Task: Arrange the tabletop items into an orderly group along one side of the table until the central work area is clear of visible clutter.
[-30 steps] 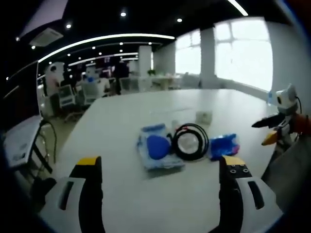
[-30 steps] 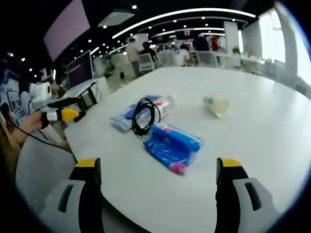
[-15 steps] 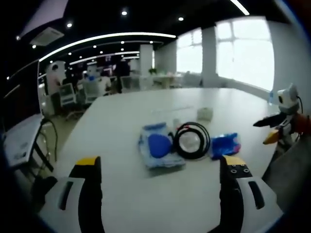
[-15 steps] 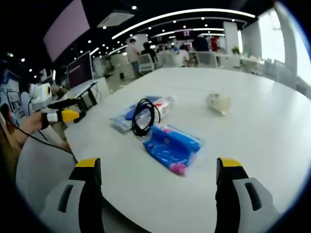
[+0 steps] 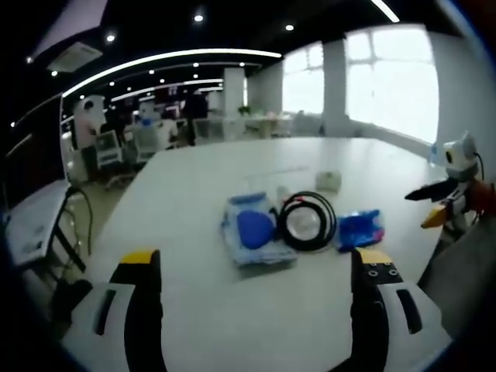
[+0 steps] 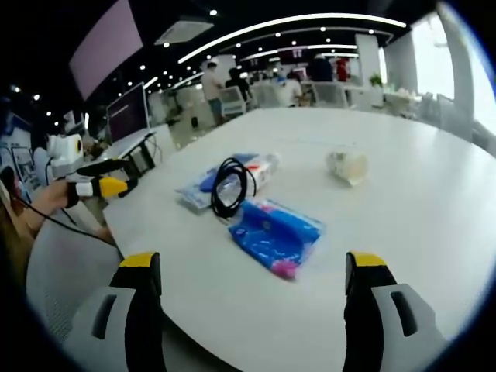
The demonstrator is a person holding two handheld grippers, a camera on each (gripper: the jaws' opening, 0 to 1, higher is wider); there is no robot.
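Both tongs stand spread and empty: the left gripper [image 5: 252, 267] and the right gripper [image 6: 253, 267] hover at opposite table edges, well apart from the clutter. The step looks like the approach before a first pick. Ahead lie a blue pouch [image 6: 273, 232], a black cable coil [image 6: 230, 184], a clear blue-printed packet [image 5: 252, 234] and, farther off, a small pale wad [image 6: 346, 165]. Next, one gripper should likely reach the nearest item.

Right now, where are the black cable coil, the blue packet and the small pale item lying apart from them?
black cable coil [image 5: 306, 222], left gripper view, on the clear centre inside the loop's ring.
blue packet [image 6: 275, 229], right gripper view, middle of its wrapper.
small pale item [image 6: 346, 166], right gripper view, its centre.
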